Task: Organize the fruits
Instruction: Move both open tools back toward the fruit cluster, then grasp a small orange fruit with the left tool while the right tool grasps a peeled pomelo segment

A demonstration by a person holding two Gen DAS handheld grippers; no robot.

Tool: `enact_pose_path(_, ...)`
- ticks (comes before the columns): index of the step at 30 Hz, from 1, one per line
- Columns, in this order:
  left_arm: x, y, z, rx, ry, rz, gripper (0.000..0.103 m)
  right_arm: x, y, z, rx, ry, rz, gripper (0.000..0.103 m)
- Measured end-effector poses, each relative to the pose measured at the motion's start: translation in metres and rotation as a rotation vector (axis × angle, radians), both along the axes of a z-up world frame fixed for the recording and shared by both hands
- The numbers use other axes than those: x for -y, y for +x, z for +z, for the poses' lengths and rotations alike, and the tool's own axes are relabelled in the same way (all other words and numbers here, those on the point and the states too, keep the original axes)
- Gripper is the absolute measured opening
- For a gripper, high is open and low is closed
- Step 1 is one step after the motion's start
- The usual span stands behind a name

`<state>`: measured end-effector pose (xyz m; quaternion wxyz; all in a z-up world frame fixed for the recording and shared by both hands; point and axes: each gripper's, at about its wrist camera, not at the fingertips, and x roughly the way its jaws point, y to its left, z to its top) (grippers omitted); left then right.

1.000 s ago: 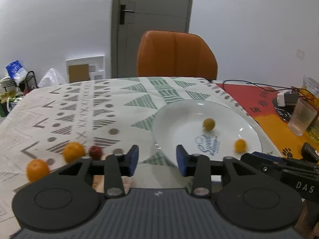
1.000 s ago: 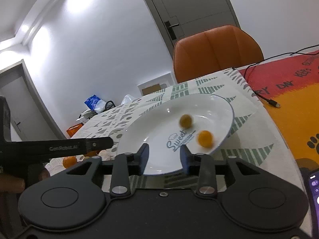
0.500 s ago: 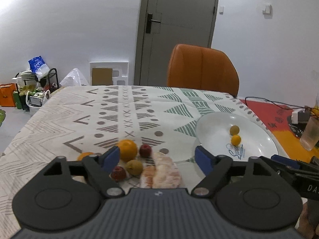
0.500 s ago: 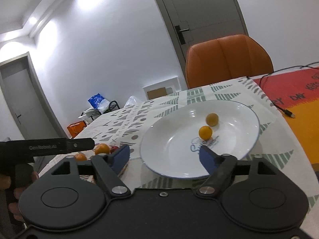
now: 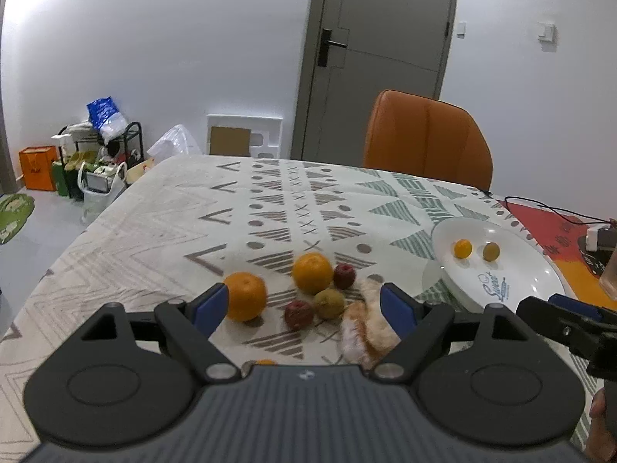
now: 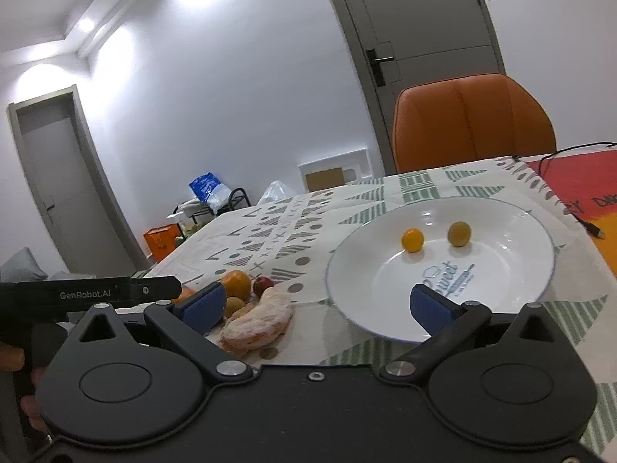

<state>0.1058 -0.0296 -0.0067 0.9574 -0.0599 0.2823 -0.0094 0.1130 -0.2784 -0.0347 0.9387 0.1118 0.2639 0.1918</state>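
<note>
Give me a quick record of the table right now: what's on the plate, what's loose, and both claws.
plate: small orange fruit and yellow-green fruit
loose on tablecloth: two oranges, two red fruits, one greenish-brown fruit, peeled citrus piece
left claw: open, empty
right claw: open, empty, jaws just opened wider

White walls (image 5: 173,58) are enclosing the room, and ceiling light is glaring in the upper left of the right wrist view. A grey door (image 5: 378,58) is standing shut at upper centre, with an orange chair (image 5: 426,141) sitting before it at the tabletop's (image 5: 162,223) far edge. A second grey door (image 6: 58,177) is showing at left. Bags and a black rack (image 5: 96,154) are crowding the grey floor (image 5: 42,227) at left.
</note>
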Motion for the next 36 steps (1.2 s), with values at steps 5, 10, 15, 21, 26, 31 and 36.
enact_pose_path(5,-0.015,-0.005,-0.006,-0.014,-0.021,0.034,0.084,-0.015,0.002,-0.001,-0.024,-0.020,0.054,0.103)
enact_pose_path(10,-0.024,-0.011,-0.014,-0.016,-0.037,0.047,0.084,-0.030,0.001,-0.002,-0.043,-0.032,0.095,0.103)
enact_pose_path(15,-0.031,-0.015,-0.022,-0.018,-0.051,0.056,0.081,-0.041,0.004,-0.005,-0.061,-0.054,0.118,0.101)
enact_pose_path(21,-0.037,-0.016,-0.030,-0.025,-0.078,0.047,0.075,-0.052,0.007,-0.009,-0.082,-0.076,0.127,0.096)
enact_pose_path(26,-0.040,-0.014,-0.040,-0.049,-0.107,0.032,0.065,-0.058,0.010,-0.014,-0.102,-0.093,0.126,0.093)
enact_pose_path(31,-0.036,-0.008,-0.053,-0.089,-0.123,0.000,0.038,-0.061,0.016,-0.018,-0.120,-0.104,0.125,0.090)
enact_pose_path(36,-0.036,-0.010,-0.055,-0.079,-0.128,-0.016,0.022,-0.065,0.021,-0.021,-0.138,-0.108,0.136,0.088)
